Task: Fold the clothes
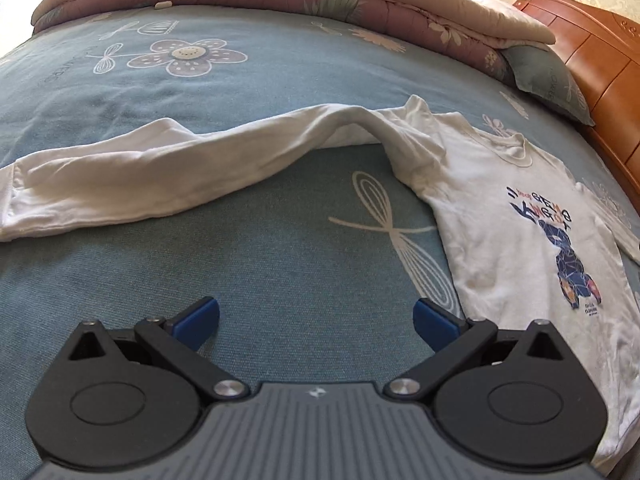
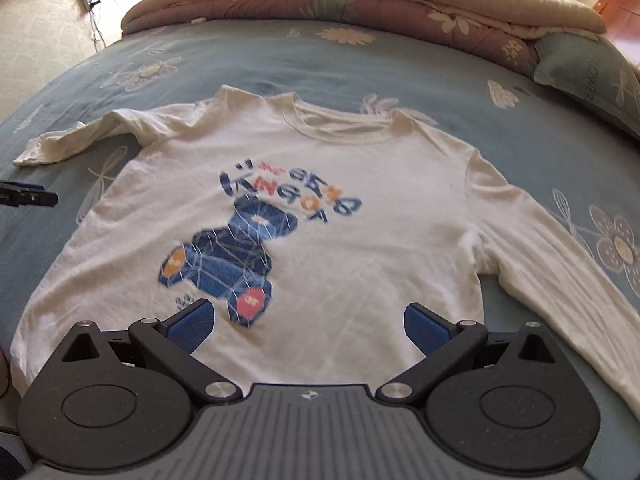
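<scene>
While the shirt lies spread: white long-sleeved shirt flat, print up, on the bed.
Sleeves: one sleeve stretched toward 9 o'clock, the other sleeve toward 4 o'clock; probably laid out for folding inward.
Left gripper: released, over bare bedding.
Right gripper: released, over the hem.
Room: open bed at 12 o'clock, quilt beyond.
</scene>
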